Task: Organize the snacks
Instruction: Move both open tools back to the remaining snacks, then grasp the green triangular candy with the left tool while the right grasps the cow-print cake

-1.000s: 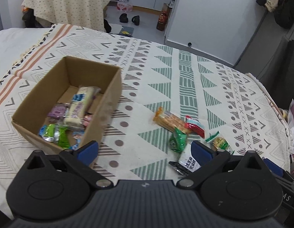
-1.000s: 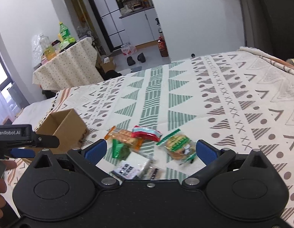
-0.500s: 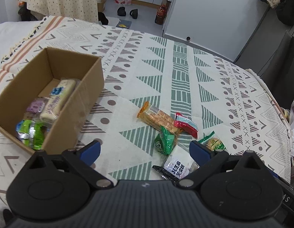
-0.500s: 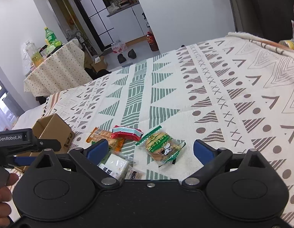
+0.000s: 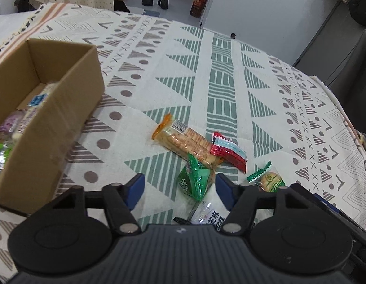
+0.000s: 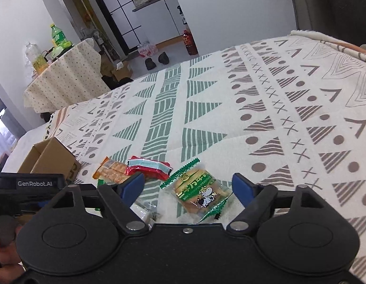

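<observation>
- Left tongs (image 5: 177, 187) released, blue tips spread wide, hovering low over the patterned cloth (image 5: 220, 75) covering the table.
- Green triangular snack packet (image 5: 194, 182) lying between those tips, nearer the right one, touched by neither as far as can be told.
- Cracker sleeve with orange end (image 5: 183, 139) just beyond it, lying diagonally, its near end under the green packet.
- Red and pale blue wrapper (image 5: 227, 150) resting against the right side of the crackers.
- Green-edged biscuit pack (image 5: 269, 178) to the right, partly hidden behind the right finger.
- White packet with black print (image 5: 212, 215) nearest, half covered by the tongs' body.
- Cardboard box (image 5: 64, 108) at left, open-topped, already holding several wrapped snacks (image 5: 19, 123).
- Right tongs (image 6: 188, 185) also released, held over the biscuit pack with a cow picture (image 6: 201, 193), which lies flat between the spread tips.
- Hand (image 6: 5, 258) gripping the left tool's handle at the near left edge of the right view.
</observation>
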Motion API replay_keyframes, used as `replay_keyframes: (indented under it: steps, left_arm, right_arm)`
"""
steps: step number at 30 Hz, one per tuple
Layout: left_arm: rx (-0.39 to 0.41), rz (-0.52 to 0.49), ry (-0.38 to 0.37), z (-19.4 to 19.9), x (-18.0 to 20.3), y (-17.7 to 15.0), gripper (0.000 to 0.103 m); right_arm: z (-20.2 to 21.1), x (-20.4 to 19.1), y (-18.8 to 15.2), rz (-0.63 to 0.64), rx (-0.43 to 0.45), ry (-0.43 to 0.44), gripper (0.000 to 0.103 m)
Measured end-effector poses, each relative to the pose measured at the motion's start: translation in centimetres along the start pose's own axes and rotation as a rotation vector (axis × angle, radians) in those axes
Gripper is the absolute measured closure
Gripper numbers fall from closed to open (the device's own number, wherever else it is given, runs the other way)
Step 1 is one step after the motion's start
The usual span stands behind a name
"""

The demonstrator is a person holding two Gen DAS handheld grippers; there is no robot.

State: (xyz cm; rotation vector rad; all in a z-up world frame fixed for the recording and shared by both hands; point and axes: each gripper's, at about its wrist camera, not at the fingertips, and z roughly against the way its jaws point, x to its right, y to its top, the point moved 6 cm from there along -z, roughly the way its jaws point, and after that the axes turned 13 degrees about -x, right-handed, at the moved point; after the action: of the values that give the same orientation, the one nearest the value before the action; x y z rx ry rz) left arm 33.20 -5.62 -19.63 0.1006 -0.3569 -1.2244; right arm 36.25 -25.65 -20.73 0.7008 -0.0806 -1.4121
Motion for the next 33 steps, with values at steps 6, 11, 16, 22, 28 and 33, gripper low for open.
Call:
replay_keyframes:
  steps: [6, 11, 16, 22, 28, 33]
  left_arm:
    - [-0.017, 0.008, 0.004, -1.7, 0.3, 0.5, 0.052]
    - [-0.014, 0.011, -0.005, -2.5, 0.6, 1.0, 0.056]
    - [-0.020, 0.000, -0.029, -2.7, 1.3, 1.0, 0.073]
    - [-0.025, -0.032, -0.014, -2.9, 1.8, 0.8, 0.077]
    - [-0.024, -0.055, 0.019, -3.6, 2.5, 1.2, 0.076]
    - [-0.032, -0.059, 0.037, -3.7, 3.0, 1.1, 0.077]
  right_arm:
    - [-1.5, -0.1, 0.7, 0.019, -0.006, -0.005, 0.031]
    - [-3.0, -0.2, 1.0, 0.040, -0.032, -0.019, 0.031]
    - [-3.8, -0.3, 0.4, 0.054, -0.072, -0.043, 0.031]
    - [-4.5, -0.3, -0.6, 0.067, -0.129, -0.081, 0.041]
    - [-4.3, -0.1, -1.0, 0.048, -0.117, -0.072, 0.056]
    - [-3.8, -0.1, -1.2, 0.001, -0.105, -0.057, 0.057]
